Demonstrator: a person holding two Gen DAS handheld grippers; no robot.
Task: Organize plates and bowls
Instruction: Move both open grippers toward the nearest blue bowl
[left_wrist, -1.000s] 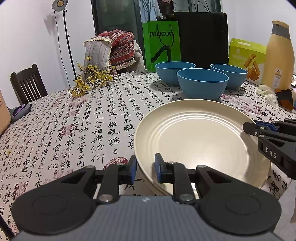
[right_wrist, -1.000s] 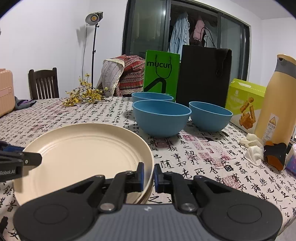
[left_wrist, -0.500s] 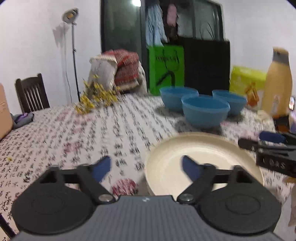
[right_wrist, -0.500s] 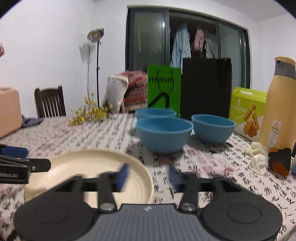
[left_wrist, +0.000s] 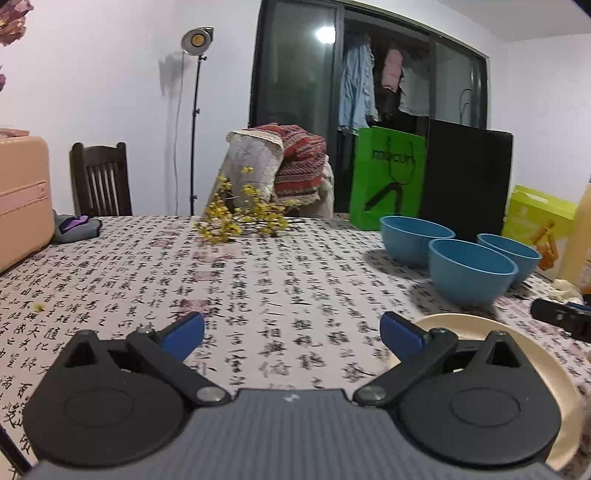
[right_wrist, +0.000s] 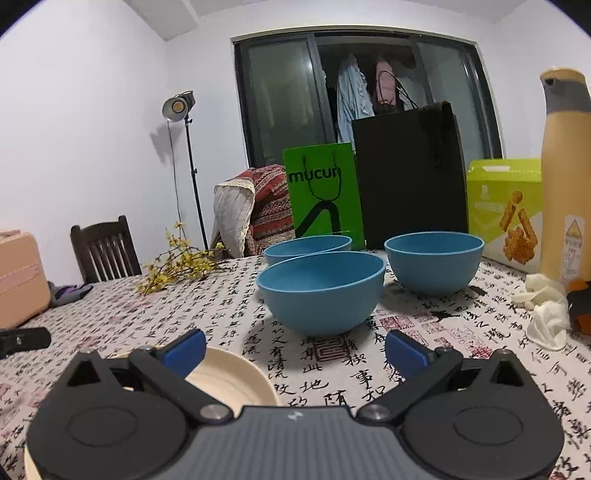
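so far the cream plates (left_wrist: 546, 354) look gathered into one place at the near edge of the desk (left_wrist: 258, 280), though whether it is a single plate or a stack cannot be told here. both sets of jaws are released and grasp nothing: the left gripper (left_wrist: 291, 328) stands wide over bare cloth just beside the plate rim, while the right gripper (right_wrist: 295, 345) is opening, nothing between its blue pads. what seems left is the three blue bowls (right_wrist: 320, 293), which stand apart, unnested, further back. each bowl whose inside shows is empty, and the plates carry nothing.
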